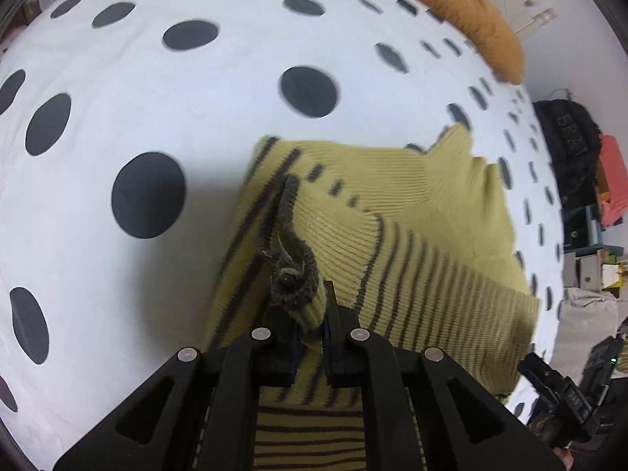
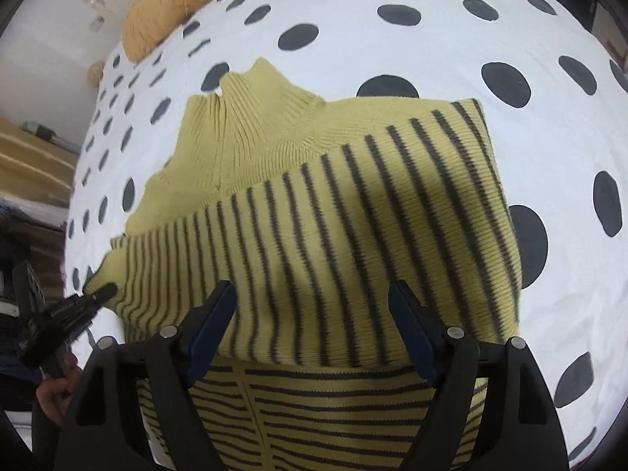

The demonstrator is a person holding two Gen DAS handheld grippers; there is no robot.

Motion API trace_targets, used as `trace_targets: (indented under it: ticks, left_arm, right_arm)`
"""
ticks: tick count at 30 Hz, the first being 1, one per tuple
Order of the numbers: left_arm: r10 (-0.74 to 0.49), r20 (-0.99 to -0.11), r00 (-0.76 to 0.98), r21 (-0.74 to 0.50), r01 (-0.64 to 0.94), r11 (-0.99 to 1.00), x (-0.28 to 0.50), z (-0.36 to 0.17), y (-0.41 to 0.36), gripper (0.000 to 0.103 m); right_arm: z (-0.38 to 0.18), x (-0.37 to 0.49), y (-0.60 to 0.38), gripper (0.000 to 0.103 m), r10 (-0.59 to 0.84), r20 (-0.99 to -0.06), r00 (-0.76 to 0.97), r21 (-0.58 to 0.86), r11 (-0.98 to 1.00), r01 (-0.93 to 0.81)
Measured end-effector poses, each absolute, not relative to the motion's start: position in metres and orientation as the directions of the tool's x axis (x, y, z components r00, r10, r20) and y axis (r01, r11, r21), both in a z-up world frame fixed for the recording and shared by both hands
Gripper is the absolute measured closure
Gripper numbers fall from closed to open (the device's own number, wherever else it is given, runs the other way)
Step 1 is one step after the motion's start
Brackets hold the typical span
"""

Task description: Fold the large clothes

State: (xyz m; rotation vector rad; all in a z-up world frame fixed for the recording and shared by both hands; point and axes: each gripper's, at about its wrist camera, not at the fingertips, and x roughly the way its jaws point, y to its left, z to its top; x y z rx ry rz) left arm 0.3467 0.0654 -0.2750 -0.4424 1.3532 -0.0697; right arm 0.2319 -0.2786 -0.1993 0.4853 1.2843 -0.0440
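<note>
The yellow ribbed sweater with dark stripes lies partly folded on the dotted bed sheet; the left claw pinches its cuff, the right claw hangs wide above it; probably more folds remain.

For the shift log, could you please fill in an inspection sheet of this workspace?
Surface: white bedspread with dark dots.
Job's things: yellow striped sweater, partly folded, collar away from the cameras.
Clutter: mustard pillow at the far edge.
Grippers: left gripper shut on the sweater's dark-trimmed edge; right gripper jaws open above the stripes.
Cables: nothing seen.
Surroundings: dark garment and shelving beside the bed.
</note>
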Motion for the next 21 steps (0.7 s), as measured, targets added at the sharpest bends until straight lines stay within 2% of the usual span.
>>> trace_targets:
  ticks: [3, 6, 9, 11, 14, 16, 18, 21]
  left_arm:
    - [-0.299, -0.937, 0.183, -0.335, -0.218, 0.917, 0.346, -0.294, 0.069, 0.093]
    - [-0.294, -0.939, 0.180, -0.330, -0.223, 0.917, 0.343, -0.299, 0.071, 0.091]
    - [-0.298, -0.926, 0.232, -0.353, -0.251, 0.901, 0.338, -0.281, 0.083, 0.091]
    - [-0.284, -0.920, 0.271, -0.353, -0.255, 0.900, 0.332, -0.261, 0.090, 0.091]
    - [-0.300, -0.906, 0.299, -0.366, -0.196, 0.910, 0.333, -0.236, 0.076, 0.092]
    - [-0.336, -0.894, 0.296, -0.378, -0.095, 0.921, 0.338, -0.226, 0.045, 0.094]
    - [-0.362, -0.889, 0.281, -0.382, -0.019, 0.924, 0.344, -0.228, 0.014, 0.091]
    - [-0.359, -0.905, 0.230, -0.373, -0.018, 0.928, 0.353, -0.247, -0.011, 0.091]
  right_arm:
    - [-0.205, 0.237, -0.266, 0.023, 0.127, -0.962, 0.241, 0.188, 0.950, 0.250]
    - [-0.219, 0.238, -0.260, 0.023, 0.094, -0.970, 0.225, 0.142, 0.967, 0.209]
    - [-0.224, 0.239, -0.269, 0.023, 0.131, -0.970, 0.203, 0.181, 0.951, 0.252]
    - [-0.201, 0.232, -0.279, 0.023, 0.138, -0.943, 0.303, 0.226, 0.933, 0.279]
    - [-0.180, 0.230, -0.291, 0.023, 0.110, -0.925, 0.363, 0.221, 0.934, 0.281]
    - [-0.181, 0.240, -0.298, 0.023, 0.086, -0.933, 0.350, 0.194, 0.938, 0.287]
    - [-0.189, 0.251, -0.299, 0.023, 0.165, -0.920, 0.356, 0.270, 0.925, 0.267]
    - [-0.208, 0.264, -0.289, 0.023, 0.244, -0.914, 0.324, 0.325, 0.918, 0.225]
